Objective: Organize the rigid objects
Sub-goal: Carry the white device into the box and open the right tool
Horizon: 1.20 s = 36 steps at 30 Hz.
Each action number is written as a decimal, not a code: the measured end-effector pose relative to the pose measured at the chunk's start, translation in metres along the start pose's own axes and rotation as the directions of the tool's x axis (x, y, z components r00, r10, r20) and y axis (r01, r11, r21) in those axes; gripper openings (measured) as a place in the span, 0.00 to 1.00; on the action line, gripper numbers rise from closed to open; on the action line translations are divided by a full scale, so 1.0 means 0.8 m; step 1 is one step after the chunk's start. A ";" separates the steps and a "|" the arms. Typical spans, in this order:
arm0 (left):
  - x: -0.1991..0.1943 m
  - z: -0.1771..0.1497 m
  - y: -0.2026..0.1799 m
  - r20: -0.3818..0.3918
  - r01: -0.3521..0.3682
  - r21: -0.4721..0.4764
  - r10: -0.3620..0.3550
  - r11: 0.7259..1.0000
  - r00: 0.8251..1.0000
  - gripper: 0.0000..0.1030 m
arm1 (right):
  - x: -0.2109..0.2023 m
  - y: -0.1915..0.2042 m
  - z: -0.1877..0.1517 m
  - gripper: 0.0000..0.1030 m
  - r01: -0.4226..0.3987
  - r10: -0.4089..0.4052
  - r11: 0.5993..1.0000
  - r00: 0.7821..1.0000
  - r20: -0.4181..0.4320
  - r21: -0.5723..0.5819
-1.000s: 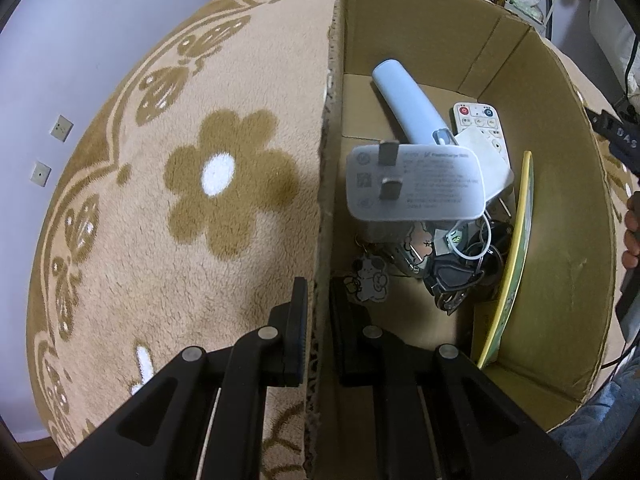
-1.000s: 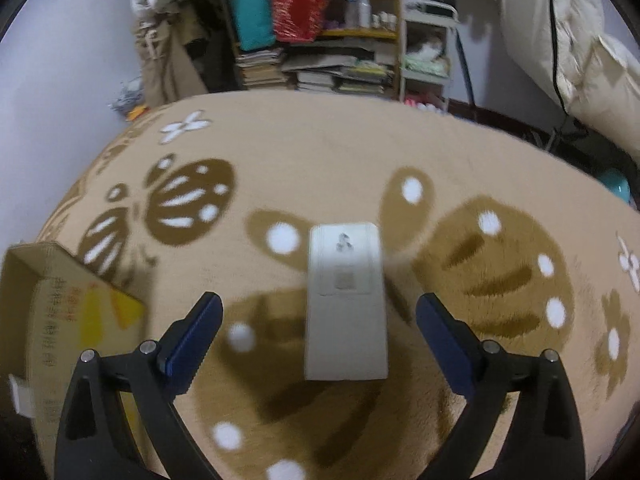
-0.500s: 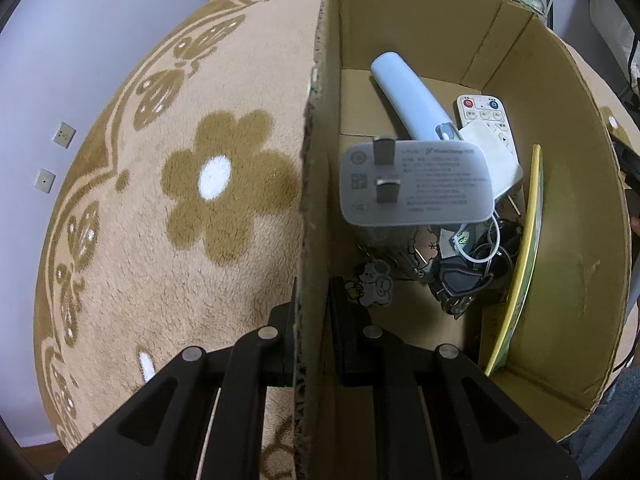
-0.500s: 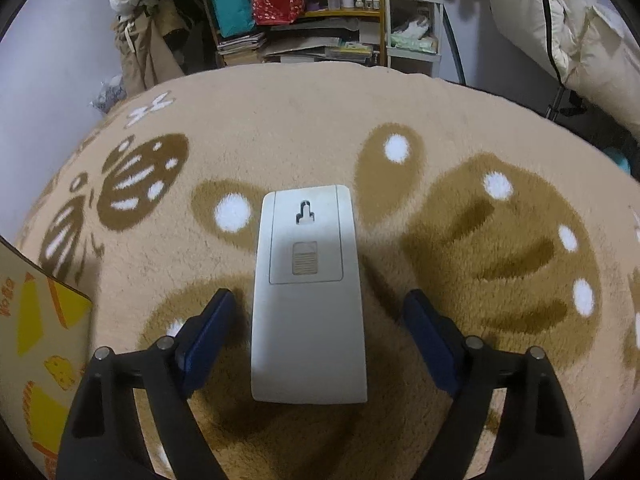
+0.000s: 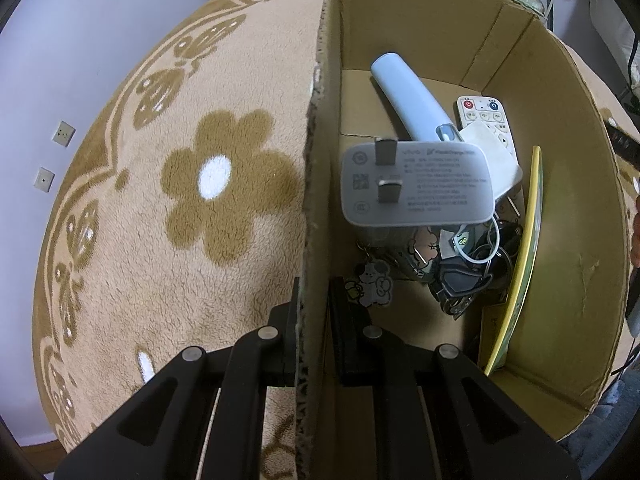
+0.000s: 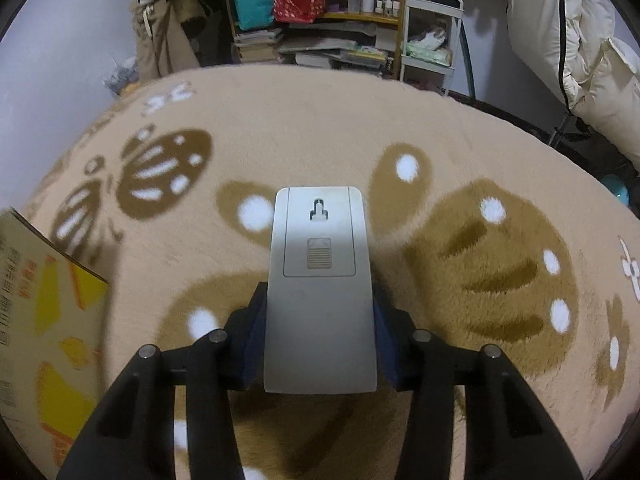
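Left gripper (image 5: 314,304): clamped tight on the near wall of the box (image 5: 568,208); one finger outside over the rug (image 5: 168,248), one inside; lower centre of the left view.
Box: open cardboard, fills the right half of the left view; a printed corner of it shows at the lower left of the right view.
Charger (image 5: 416,184): white, prongs facing up, centre of the box, lying on the other items.
Blue tube (image 5: 408,100): upper part of the box, slanting down under the charger.
Remote (image 5: 484,114): white, red and blue buttons, upper right of the box, partly under a white pad.
Keys (image 5: 464,276): dark tangle with cartoon charms, just below the charger.
Yellow board (image 5: 524,256): on edge against the right wall.
Right gripper (image 6: 320,340): jaws have just been closing; blue pads now sit against both long sides of the grey remote (image 6: 320,280).
Grey remote: back side up, battery cover showing, centre of the right view, over the rug, lower end between the pads.
Shelves (image 6: 320,20): cluttered, top of the right view.
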<state>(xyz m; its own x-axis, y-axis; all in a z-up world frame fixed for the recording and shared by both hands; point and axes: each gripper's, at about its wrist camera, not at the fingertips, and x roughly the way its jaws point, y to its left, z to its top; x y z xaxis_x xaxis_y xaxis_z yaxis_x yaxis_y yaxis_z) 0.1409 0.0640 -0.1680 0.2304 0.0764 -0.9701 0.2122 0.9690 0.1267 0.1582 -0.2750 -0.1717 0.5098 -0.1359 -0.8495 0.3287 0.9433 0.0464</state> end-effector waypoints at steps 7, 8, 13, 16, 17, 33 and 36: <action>0.000 0.000 0.000 -0.001 0.001 -0.003 -0.001 1.000 1.000 0.11 | -0.059 0.024 0.019 0.50 -0.112 0.114 0.993 0.988 0.100 -0.020; 0.000 0.000 -0.001 -0.001 -0.003 0.000 0.003 1.000 1.000 0.11 | -0.069 0.030 0.022 0.50 -0.134 0.136 0.991 0.984 0.113 -0.031; 0.000 0.000 -0.003 -0.001 -0.015 0.008 0.015 1.000 1.000 0.11 | -0.112 0.062 0.028 0.50 -0.226 0.237 0.970 0.960 0.147 -0.090; 0.000 0.000 -0.003 -0.001 -0.014 0.008 0.014 1.000 1.000 0.11 | -0.132 0.087 0.027 0.50 -0.255 0.278 0.955 0.948 0.156 -0.151; 0.000 0.000 -0.003 0.000 -0.014 0.008 0.014 1.000 1.000 0.11 | -0.138 0.098 0.026 0.50 -0.273 0.299 0.947 0.942 0.155 -0.170; -0.008 0.000 -0.007 0.006 -0.030 0.007 0.030 1.000 1.000 0.11 | -0.137 0.194 -0.030 0.49 -0.434 0.448 0.813 0.892 -0.059 -0.388; -0.009 0.000 -0.006 0.010 -0.031 0.006 0.031 0.999 0.999 0.11 | -0.132 0.206 -0.039 0.49 -0.425 0.424 0.800 0.900 -0.102 -0.423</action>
<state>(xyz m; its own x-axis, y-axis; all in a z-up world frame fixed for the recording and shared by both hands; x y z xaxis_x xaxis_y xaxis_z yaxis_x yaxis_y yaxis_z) 0.1381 0.0586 -0.1620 0.2467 0.1043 -0.9635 0.2103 0.9647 0.1583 0.1337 -0.0957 -0.0910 0.5168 0.3087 -0.7985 -0.2899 0.9407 0.1760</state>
